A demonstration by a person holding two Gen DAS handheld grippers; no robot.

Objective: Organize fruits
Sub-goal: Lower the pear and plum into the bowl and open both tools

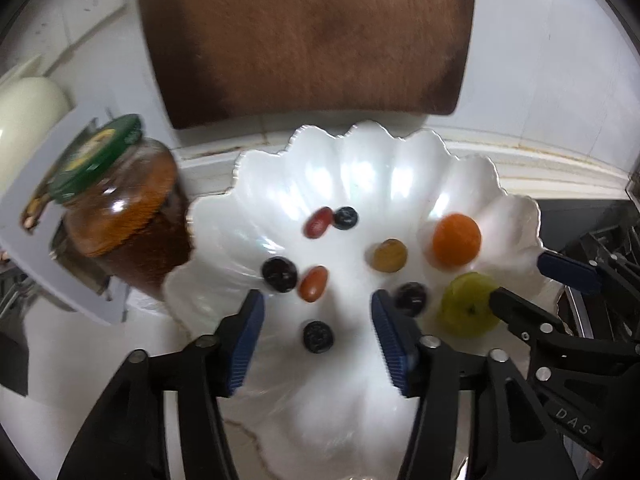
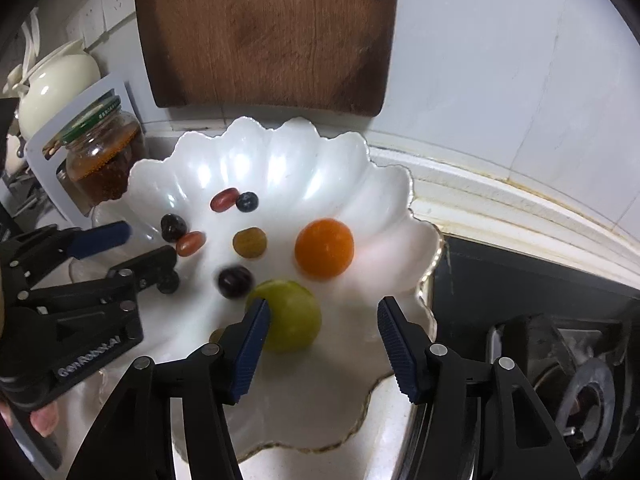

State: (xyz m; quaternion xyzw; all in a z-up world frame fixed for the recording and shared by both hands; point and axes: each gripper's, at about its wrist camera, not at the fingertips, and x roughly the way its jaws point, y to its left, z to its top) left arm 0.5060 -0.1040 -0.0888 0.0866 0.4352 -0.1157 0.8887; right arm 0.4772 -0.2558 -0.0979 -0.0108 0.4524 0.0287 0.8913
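Setting: a home kitchen. A wooden cutting board (image 2: pixel 266 36) leaned against the white tiled wall (image 2: pixel 500 60). A cream teapot (image 2: pixel 56 80) and a green-lidded jar (image 2: pixel 104 156) of brown preserve stood at the left of the pale worktop (image 2: pixel 472 192). A gas hob burner (image 2: pixel 580 392) sat at the right. Wall sockets (image 2: pixel 102 10) were mounted above the teapot. A white scalloped dish (image 2: pixel 304 160) carried small fruits.

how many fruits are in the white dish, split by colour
orange: 1
green: 1
yellow-brown: 1
red: 2
dark blue or near-black: 4
total: 9 in the white dish
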